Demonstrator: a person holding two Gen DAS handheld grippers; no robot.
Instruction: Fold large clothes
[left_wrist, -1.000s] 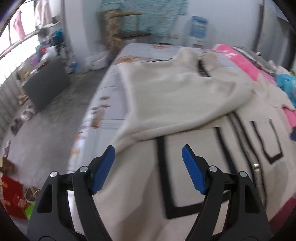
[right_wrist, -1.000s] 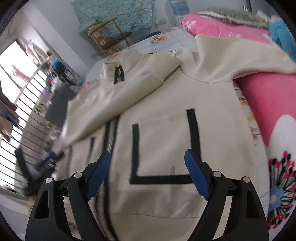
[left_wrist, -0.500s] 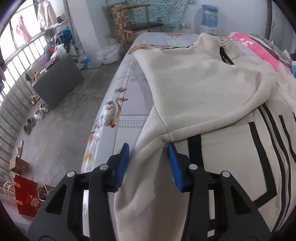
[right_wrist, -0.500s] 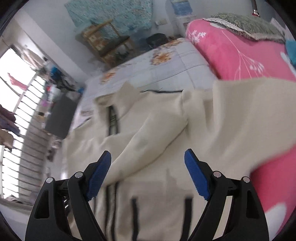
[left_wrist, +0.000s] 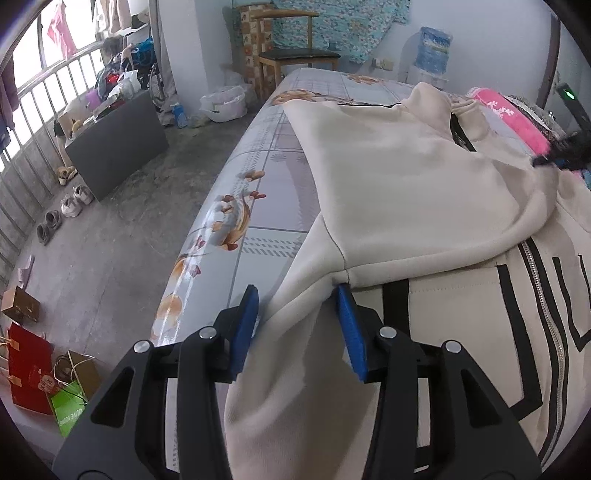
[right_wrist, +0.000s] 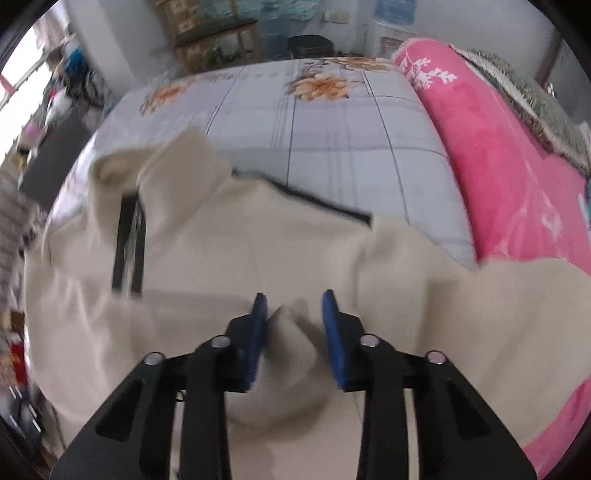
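Note:
A large cream zip jacket with black trim (left_wrist: 406, 184) lies spread on the bed, one sleeve folded across its front. My left gripper (left_wrist: 297, 325) is at the jacket's left side edge, just under the sleeve seam, shut on a bunch of the cream cloth. In the right wrist view the jacket (right_wrist: 221, 258) fills the lower half, with its collar and black zip at the left. My right gripper (right_wrist: 293, 325) points down at the shoulder area. Its jaws are closing and pinch a raised ridge of the cloth between the blue pads.
The flowered bed sheet (left_wrist: 266, 206) ends at the bed's left edge above a concrete floor. A pink blanket (right_wrist: 498, 166) lies along the right side. A wooden chair (left_wrist: 295, 55), a dark box (left_wrist: 114, 147), shoes and paper bags (left_wrist: 29, 369) stand off the bed.
The left jaws narrowed onto the jacket's side edge, then held still. The right gripper swept from the pocket up to the shoulder area and its jaws narrowed around a fold.

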